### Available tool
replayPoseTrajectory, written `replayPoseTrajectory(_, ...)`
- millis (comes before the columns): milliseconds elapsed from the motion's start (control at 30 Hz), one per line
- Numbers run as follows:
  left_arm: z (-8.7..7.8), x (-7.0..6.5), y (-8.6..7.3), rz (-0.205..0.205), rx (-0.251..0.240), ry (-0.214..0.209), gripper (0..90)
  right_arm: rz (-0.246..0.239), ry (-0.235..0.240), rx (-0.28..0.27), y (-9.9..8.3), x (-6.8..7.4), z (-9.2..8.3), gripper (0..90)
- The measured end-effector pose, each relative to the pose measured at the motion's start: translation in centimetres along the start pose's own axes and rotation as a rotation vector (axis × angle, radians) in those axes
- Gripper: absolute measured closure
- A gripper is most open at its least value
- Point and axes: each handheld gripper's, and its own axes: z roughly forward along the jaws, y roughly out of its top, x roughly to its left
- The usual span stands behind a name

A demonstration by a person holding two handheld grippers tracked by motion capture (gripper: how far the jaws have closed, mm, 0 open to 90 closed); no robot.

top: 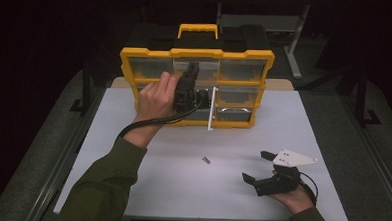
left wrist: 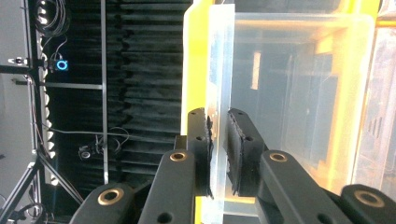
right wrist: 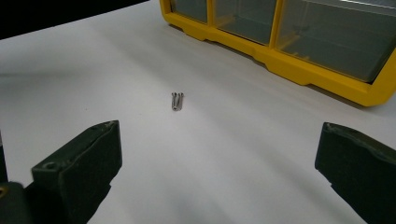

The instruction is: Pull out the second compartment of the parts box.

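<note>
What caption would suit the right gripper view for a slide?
Open right gripper faces small metal screws on the white table, beside a yellow organizer.

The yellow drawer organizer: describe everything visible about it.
The yellow drawer organizer stands upright at the far side of the white table, with a yellow carry handle on top. Its yellow plastic frame holds rows of clear, see-through drawers. One clear drawer is partly pulled out, and the left tongs are clamped on its front wall. Its contents cannot be made out. The screws lie apart from it.
</note>
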Motion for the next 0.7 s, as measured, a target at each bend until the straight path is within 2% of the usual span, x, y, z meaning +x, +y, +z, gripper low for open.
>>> replayPoseTrajectory(700, -1.9, 0.0, 0.1, -0.006, -0.016, 0.013, 80.8, 0.0, -0.002, 0.0, 0.0, 0.0, 0.0, 0.0)
